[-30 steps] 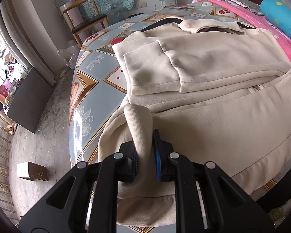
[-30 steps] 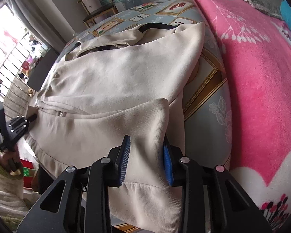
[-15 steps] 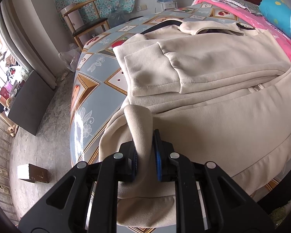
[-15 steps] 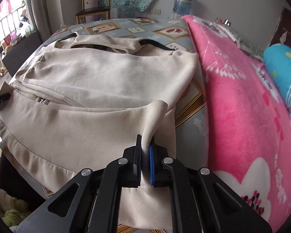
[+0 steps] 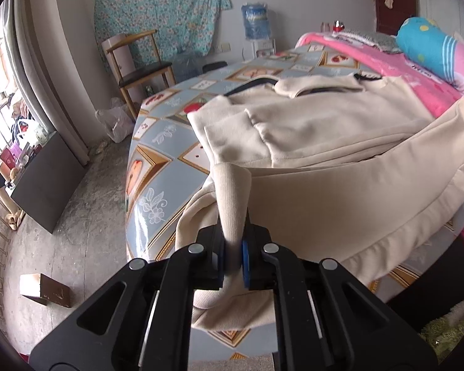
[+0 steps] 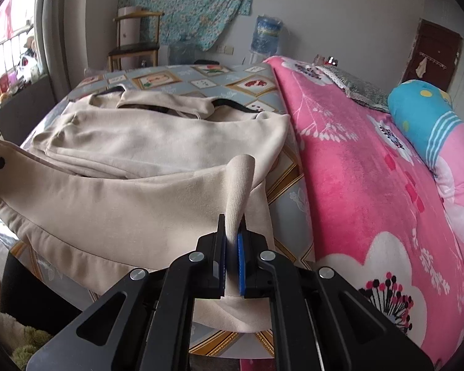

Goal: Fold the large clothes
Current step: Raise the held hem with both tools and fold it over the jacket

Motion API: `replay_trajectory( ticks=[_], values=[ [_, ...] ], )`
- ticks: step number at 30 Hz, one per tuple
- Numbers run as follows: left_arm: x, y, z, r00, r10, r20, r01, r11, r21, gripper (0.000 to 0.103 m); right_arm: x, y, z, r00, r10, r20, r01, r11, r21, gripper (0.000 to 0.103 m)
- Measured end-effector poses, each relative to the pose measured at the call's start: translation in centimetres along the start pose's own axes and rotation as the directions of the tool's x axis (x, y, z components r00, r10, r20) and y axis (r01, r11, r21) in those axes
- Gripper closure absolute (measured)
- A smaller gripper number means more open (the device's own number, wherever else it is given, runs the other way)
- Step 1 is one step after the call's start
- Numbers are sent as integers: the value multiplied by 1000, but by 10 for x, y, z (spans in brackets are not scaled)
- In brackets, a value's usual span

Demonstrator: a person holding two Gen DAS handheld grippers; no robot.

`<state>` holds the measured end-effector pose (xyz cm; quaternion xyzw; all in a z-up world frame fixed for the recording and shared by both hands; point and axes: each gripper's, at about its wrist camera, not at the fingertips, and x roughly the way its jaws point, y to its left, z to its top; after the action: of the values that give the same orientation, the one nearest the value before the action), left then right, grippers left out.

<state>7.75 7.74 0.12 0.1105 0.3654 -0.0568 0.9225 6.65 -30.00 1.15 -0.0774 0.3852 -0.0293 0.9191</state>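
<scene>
A large beige jacket [image 5: 324, 130] lies spread on a patterned tablecloth, collar at the far end, one sleeve folded across its front. My left gripper [image 5: 232, 256] is shut on the ribbed hem at the jacket's near left corner and holds it raised. My right gripper [image 6: 231, 256] is shut on the ribbed hem at the near right corner of the jacket [image 6: 157, 145], also raised. The hem edge [image 6: 77, 247] stretches between both grippers, lifted off the table's near edge.
The patterned table [image 5: 157, 167] drops off at the left to a concrete floor. A pink floral blanket [image 6: 371, 185] and a blue pillow [image 6: 423, 114] lie right of the jacket. A wooden chair [image 5: 139, 61] and a water jug [image 5: 256, 21] stand beyond.
My right gripper closed on the hem corner. Both grippers have lifted the jacket's bottom hem up off the table's near edge, and both views now tilt higher into the room.
</scene>
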Motion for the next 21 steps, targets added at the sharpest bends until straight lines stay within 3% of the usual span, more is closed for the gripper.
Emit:
replay_trajectory(
  ticks=[12, 21],
  values=[
    [-58, 2, -2, 992, 1, 125, 6, 998, -55, 97, -39, -14, -12, 995, 13, 102, -23, 995, 98, 97],
    [-74, 0, 11, 983, 17, 183, -10, 999, -40, 97, -51, -19, -8, 986, 20, 166, -43, 990, 137, 97]
  ],
)
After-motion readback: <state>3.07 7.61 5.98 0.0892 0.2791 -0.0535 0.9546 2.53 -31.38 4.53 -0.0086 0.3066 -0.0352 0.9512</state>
